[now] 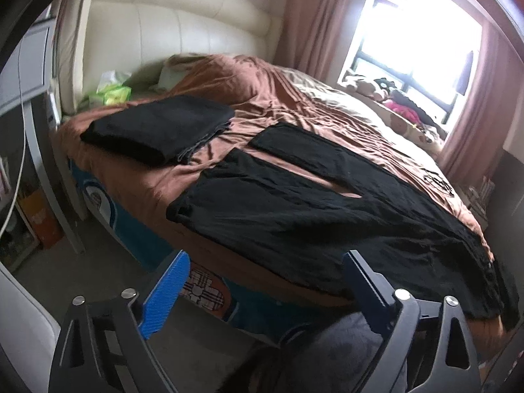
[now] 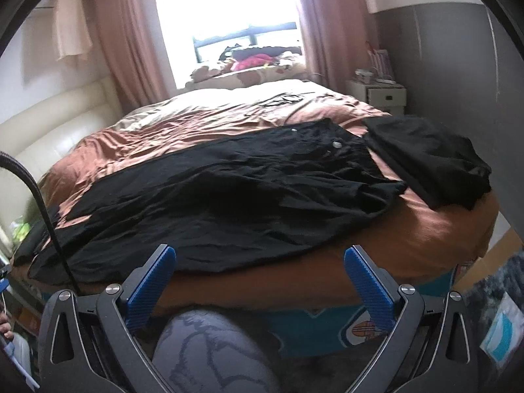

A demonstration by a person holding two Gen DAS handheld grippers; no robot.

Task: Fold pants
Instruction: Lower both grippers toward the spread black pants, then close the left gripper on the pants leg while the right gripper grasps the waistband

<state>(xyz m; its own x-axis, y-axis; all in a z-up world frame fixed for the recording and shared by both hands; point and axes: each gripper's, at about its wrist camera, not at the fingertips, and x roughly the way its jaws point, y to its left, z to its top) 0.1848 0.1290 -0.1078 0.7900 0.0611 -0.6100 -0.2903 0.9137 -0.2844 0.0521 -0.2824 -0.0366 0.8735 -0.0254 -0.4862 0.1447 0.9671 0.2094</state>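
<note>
1. Two grippers, left gripper (image 1: pixel 265 281) and right gripper (image 2: pixel 260 275), were held wide-jawed and empty, short of the bed (image 2: pixel 425 255).
2. Black pants (image 1: pixel 294 209) were laid flat, legs splayed, across it.
3. Risk noted: thin, wrinkled cloth (likely slippery on the satiny cover) could bunch if only one layer were pinched.
4. One folded black garment (image 1: pixel 157 127) was set nearby.

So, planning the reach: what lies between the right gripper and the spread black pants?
Only the bed's brown cover edge separates the open right gripper from the black pants, per the right wrist view.
</note>
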